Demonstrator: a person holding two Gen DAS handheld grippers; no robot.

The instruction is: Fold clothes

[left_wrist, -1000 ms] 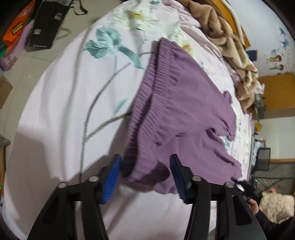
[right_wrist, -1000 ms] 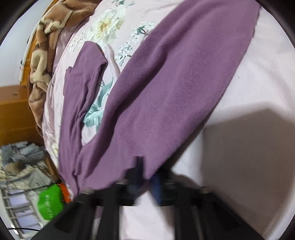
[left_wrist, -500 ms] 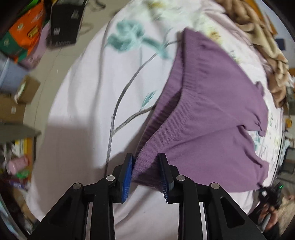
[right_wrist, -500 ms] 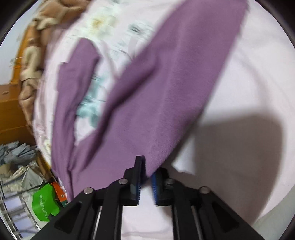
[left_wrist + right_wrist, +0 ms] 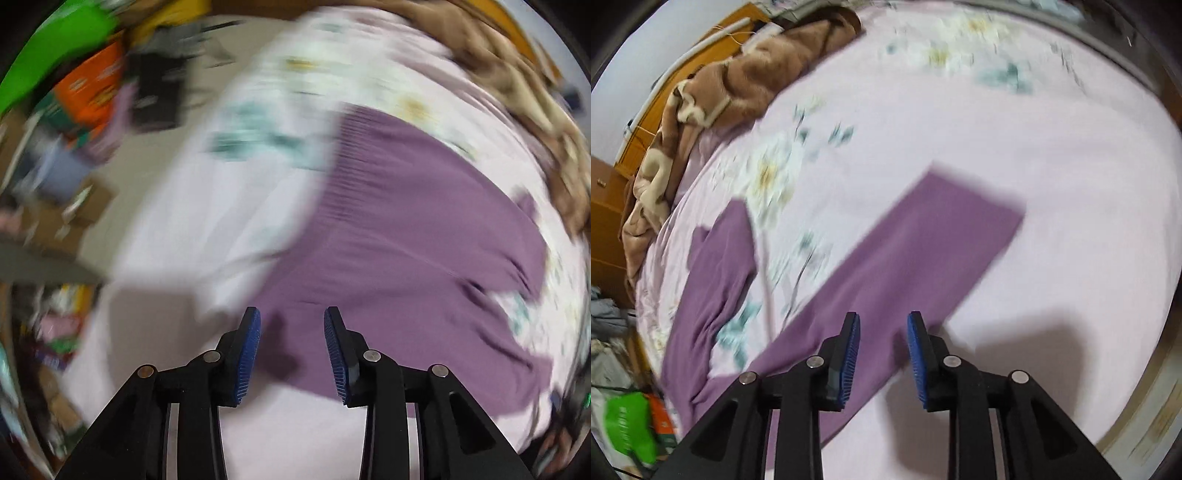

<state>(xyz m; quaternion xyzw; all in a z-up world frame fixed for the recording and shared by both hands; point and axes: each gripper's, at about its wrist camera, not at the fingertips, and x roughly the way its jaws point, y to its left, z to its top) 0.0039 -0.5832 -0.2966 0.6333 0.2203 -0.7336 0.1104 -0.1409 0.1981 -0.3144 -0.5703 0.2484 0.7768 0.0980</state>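
Observation:
Purple trousers (image 5: 406, 236) lie spread on a pale pink floral bedsheet (image 5: 229, 206). In the left wrist view their ribbed waistband (image 5: 343, 177) runs up the middle, and my left gripper (image 5: 291, 332) hangs open above the near end of it with nothing between the blue pads. In the right wrist view one trouser leg (image 5: 905, 258) stretches away to a square cuff, and the other leg (image 5: 713, 273) lies to the left. My right gripper (image 5: 882, 332) is open over the near part of the leg, empty. Both views are blurred by motion.
A crumpled brown blanket (image 5: 713, 92) is heaped along the far side of the bed by a wooden headboard (image 5: 665, 107). Boxes and bags (image 5: 96, 85) crowd the floor left of the bed. A green bag (image 5: 628, 424) sits at the bed's near left corner.
Both grippers were shut on the trousers half a second ago; both have since opened and let the fabric drop flat. The cameras have lifted and tilted up, away from the cloth.

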